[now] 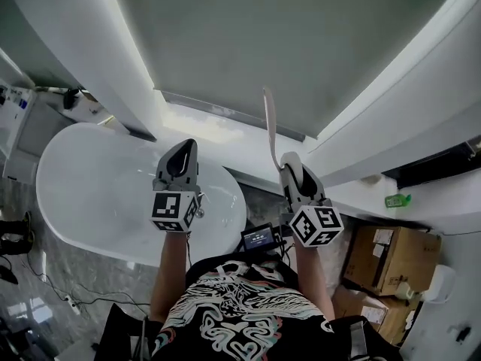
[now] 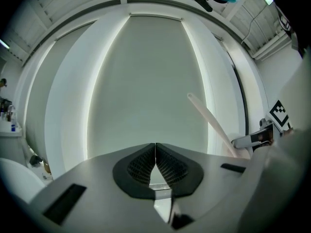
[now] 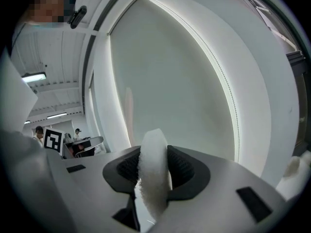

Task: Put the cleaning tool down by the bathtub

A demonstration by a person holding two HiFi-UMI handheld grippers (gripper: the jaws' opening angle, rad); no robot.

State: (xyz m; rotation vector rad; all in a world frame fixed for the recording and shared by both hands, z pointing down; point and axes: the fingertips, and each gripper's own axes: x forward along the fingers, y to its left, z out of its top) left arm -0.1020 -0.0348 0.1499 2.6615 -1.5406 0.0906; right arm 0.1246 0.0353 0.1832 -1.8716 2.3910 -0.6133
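The cleaning tool has a long pale handle and a white fuzzy end. My right gripper is shut on that fuzzy end, which fills the gap between its dark pads, and the handle sticks out beyond the jaws. From the left gripper view the handle slants across the right side, next to the right gripper. My left gripper is held beside it, jaws shut with nothing between them. The white oval bathtub lies to the left of both grippers.
A grey blind fills the window ahead, framed by curved white walls. Cardboard boxes and a green bottle are on the right. A small screen device sits by the tub's end, and cables run over the marble floor.
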